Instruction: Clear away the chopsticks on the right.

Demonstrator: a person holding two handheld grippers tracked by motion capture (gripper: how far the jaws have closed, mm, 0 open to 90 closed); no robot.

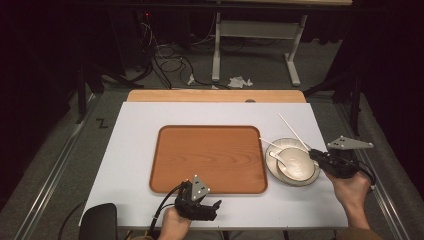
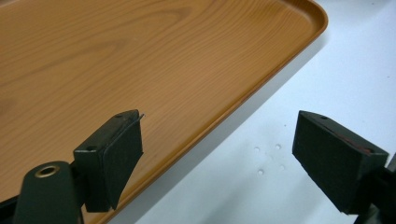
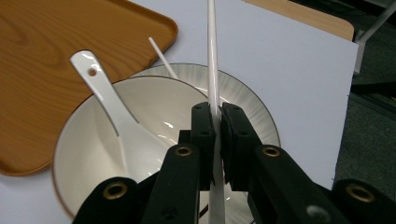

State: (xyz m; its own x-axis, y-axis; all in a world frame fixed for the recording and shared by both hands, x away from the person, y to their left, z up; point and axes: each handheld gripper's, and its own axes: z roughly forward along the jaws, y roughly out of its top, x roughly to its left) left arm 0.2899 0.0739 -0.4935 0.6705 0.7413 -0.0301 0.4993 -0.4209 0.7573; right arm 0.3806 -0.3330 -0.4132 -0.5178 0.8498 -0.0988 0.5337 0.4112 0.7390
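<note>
A white bowl (image 1: 296, 164) sits on a ribbed plate (image 1: 271, 167) to the right of a wooden tray (image 1: 207, 157). In the bowl rests a white spoon (image 3: 107, 98). My right gripper (image 3: 217, 112) is shut on a white chopstick (image 3: 212, 56), which slants up and away over the bowl (image 3: 154, 102) and the plate (image 3: 247, 102). The second chopstick (image 3: 161, 56) lies across the plate's far rim. My left gripper (image 2: 219, 135) stands open and holds nothing, low over the tray (image 2: 140, 56) edge near its front right corner. From above, the left gripper (image 1: 216, 205) is at the table's front and the right gripper (image 1: 315, 155) at the bowl's right side.
The white table top (image 1: 135, 165) has bare room left of the tray and behind it. A dark rounded object (image 1: 97, 222) stands off the front left corner. Cables (image 1: 165, 60) and a metal table frame (image 1: 255, 35) are on the floor beyond.
</note>
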